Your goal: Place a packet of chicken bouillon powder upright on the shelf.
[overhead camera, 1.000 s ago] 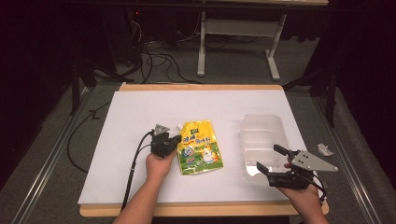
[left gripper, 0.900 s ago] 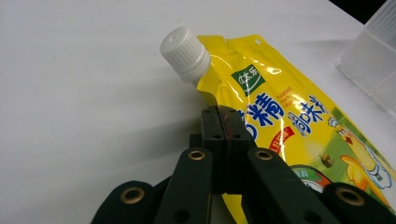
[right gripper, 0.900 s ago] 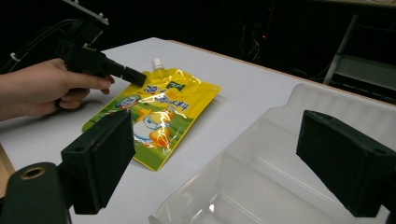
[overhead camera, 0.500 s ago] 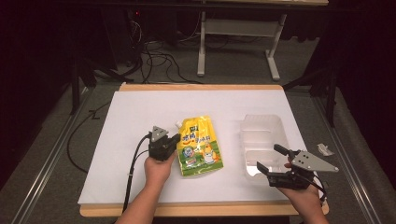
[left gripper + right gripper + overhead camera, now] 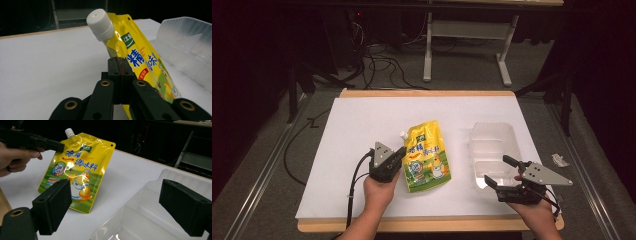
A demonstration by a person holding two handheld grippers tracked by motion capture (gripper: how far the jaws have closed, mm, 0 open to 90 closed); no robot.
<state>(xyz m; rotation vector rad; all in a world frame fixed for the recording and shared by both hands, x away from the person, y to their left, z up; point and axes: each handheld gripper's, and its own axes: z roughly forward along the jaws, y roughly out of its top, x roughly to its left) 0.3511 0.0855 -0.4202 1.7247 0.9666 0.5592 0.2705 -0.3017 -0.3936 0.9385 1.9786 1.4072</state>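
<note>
On the white sheet covering the wood-edged table (image 5: pixel 362 130), the left gripper (image 5: pixel 398 154) sits at about 7 o'clock from the table's centre, its black body and grey three-cornered plate held in the person's left hand (image 5: pixel 378 192), its cable trailing back toward the near edge. Its 2 jaws are pressed together on the left edge of the glossy yellow spouted pouch with blue lettering and a cartoon duck (image 5: pixel 426 156); in the left gripper view the pads (image 5: pixel 121 72) pinch the foil seam just below the white screw cap (image 5: pixel 100 23), and the pouch's upper end is raised off the sheet while its lower part slopes down toward the table. The pouch lies close to the table's centre, its cap pointing to roughly 11 o'clock and its bottom edge toward 5 o'clock. At about 3 o'clock from the pouch, and apart from it, rests a clear moulded plastic tray with several compartments (image 5: pixel 492 137). At 5 o'clock of the table, the right gripper (image 5: pixel 498 172) is held in the right hand (image 5: pixel 537 215), its 2 jaws spread wide with nothing between the pads, hovering at the tray's near end.
</note>
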